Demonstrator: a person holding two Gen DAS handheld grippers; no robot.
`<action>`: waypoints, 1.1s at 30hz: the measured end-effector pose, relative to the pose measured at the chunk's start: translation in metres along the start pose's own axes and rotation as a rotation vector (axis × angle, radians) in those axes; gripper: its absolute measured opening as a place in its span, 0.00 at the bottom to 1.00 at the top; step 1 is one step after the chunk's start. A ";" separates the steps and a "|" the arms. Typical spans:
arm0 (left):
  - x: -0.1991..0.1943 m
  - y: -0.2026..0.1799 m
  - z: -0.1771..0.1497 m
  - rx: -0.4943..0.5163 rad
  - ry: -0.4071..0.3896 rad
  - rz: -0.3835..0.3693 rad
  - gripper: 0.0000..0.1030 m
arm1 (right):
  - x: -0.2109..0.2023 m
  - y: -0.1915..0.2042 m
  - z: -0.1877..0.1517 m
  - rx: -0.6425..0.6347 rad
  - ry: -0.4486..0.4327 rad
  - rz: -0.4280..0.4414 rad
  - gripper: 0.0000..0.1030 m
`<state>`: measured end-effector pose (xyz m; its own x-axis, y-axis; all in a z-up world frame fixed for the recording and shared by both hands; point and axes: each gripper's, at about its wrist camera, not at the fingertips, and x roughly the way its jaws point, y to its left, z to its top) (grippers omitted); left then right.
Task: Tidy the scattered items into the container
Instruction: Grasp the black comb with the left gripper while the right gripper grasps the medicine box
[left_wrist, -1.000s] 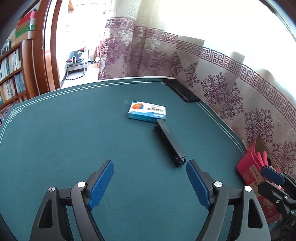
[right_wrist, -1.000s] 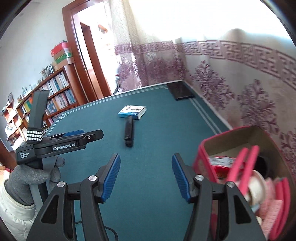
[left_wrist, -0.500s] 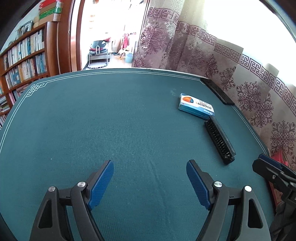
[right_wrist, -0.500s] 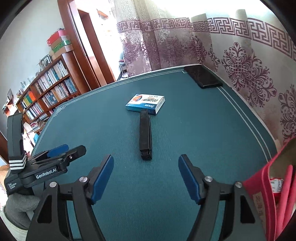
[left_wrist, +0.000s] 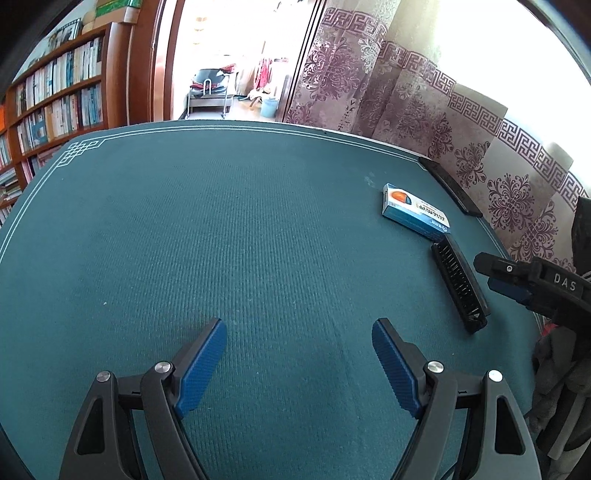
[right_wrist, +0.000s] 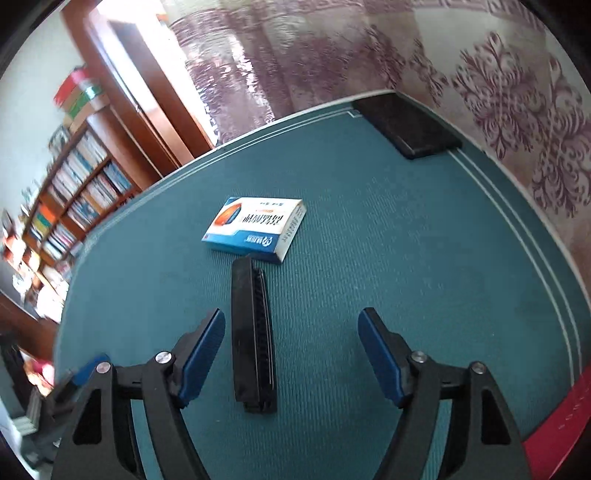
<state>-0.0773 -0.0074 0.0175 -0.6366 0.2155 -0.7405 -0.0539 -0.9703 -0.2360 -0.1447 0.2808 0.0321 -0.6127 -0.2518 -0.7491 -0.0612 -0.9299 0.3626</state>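
Observation:
A long black toothed bar (right_wrist: 253, 332) lies on the green table mat (right_wrist: 424, 258), pointing away from me. My right gripper (right_wrist: 291, 321) hovers over it, open. The bar sits between the fingers, closer to the left pad (right_wrist: 201, 354), and neither pad touches it. Just beyond the bar lies a blue and white box (right_wrist: 255, 229). My left gripper (left_wrist: 295, 328) stands open over bare mat with nothing between its fingers. In its view the bar (left_wrist: 460, 284) and box (left_wrist: 415, 214) are at the right, with the right gripper (left_wrist: 517, 280) beside them.
A flat black slab (right_wrist: 406, 125) rests at the table's far corner by the patterned curtain (right_wrist: 517, 92). The red container's rim (right_wrist: 565, 417) shows at the lower right edge. Bookshelves (left_wrist: 55, 96) stand beyond the table's left side.
The right gripper came forward from beside the red container until its fingers straddle the black bar, and its jaws widened. The left gripper swung left, so the bar and box slid to its view's right.

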 end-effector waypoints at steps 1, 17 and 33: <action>0.000 0.000 0.000 -0.001 0.000 0.000 0.80 | -0.002 -0.003 -0.001 0.013 -0.001 0.018 0.76; 0.017 -0.095 0.006 0.167 0.061 -0.140 0.80 | -0.062 -0.014 -0.017 0.039 -0.206 -0.088 0.76; 0.063 -0.146 0.021 0.225 0.062 -0.154 0.17 | -0.100 -0.023 -0.025 0.018 -0.332 -0.107 0.77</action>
<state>-0.1252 0.1453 0.0184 -0.5597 0.3617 -0.7456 -0.3201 -0.9243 -0.2081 -0.0622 0.3205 0.0851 -0.8246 -0.0492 -0.5635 -0.1514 -0.9407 0.3036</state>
